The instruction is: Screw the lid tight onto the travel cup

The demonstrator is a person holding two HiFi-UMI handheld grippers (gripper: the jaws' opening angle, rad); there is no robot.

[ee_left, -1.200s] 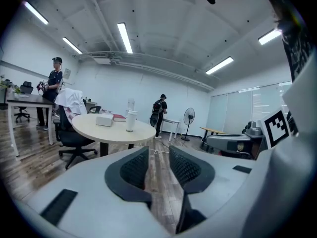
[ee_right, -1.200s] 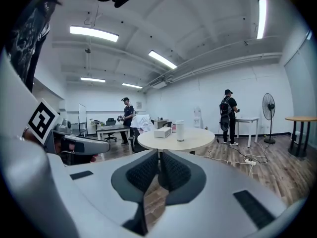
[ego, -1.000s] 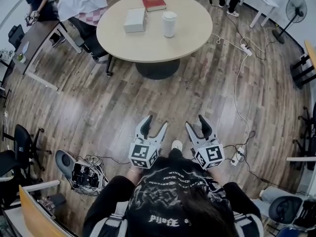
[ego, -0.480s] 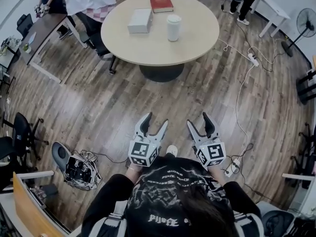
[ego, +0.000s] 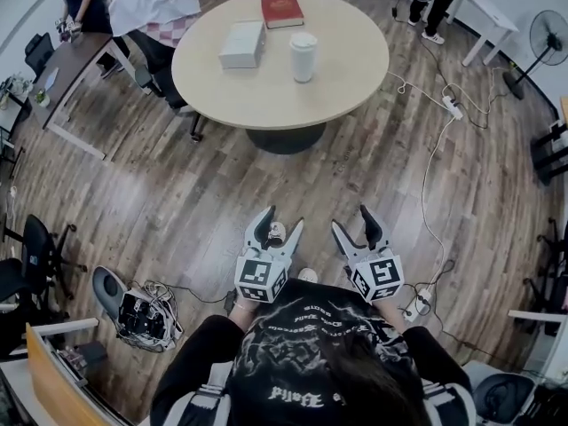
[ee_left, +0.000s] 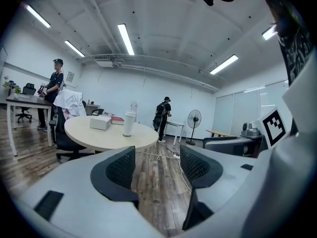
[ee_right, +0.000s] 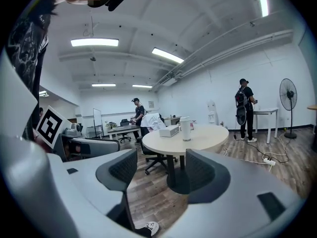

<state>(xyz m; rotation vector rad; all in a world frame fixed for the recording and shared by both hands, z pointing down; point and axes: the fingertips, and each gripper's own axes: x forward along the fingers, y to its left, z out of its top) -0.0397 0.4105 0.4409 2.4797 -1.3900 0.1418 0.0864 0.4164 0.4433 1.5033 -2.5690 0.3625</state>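
Both empty near me: left gripper [ego: 280, 221] wide, right gripper [ego: 352, 220] just opening wide; white travel cup [ego: 303, 56] on far round beige table [ego: 266, 91].

On the round table [ego: 266, 96] at upper centre, the travel cup [ego: 303, 57] stands right of a box [ego: 241, 44], with a book [ego: 282, 10] behind them. A fan [ego: 548, 34] stands at upper right.

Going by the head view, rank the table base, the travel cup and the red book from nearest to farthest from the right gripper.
1. The table base: on the floor, nearest the right gripper.
2. The travel cup: upright near the middle of the round table.
3. The red book: at the table's far edge, beyond the cup.
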